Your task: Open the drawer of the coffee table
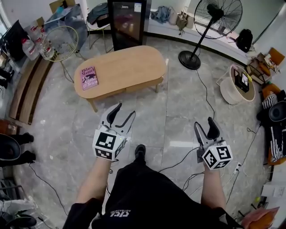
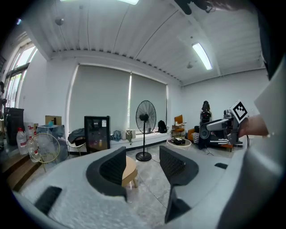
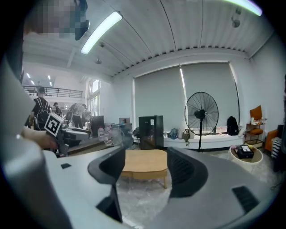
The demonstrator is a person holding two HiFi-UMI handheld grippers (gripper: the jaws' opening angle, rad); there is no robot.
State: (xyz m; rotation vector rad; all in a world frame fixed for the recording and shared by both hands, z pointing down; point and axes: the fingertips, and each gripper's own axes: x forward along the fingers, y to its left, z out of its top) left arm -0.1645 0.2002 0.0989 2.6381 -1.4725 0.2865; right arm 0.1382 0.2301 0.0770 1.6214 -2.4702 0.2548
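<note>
Nearest me, the person stands on the marble floor with both tools held out in front. The left gripper [image 1: 125, 110] has its jaws well apart with nothing between them, only floor and a corner of the table showing through the gap. The right gripper [image 1: 204, 125] is spread wide and is just as empty.

Ahead at about twelve o'clock, well apart from both grippers, sits the oval wooden coffee table [image 1: 127, 65]. A pink book [image 1: 89, 77] lies on its top toward the nine o'clock end. The drawer [image 1: 139, 84] looks to be set in the near apron under the top, though I can't make out a handle from here.

To my eye the step in hand is the approach. Done well, it means closing in square to that near side and dropping one gripper to apron height. It should then bite on the lip or pull and draw straight back toward six o'clock, so that the light table doesn't skid. The free gripper could steady the top.

Beyond, at one o'clock, a standing fan [image 1: 218, 13]; at twelve, a black glass-door cabinet [image 1: 127, 22].
</note>
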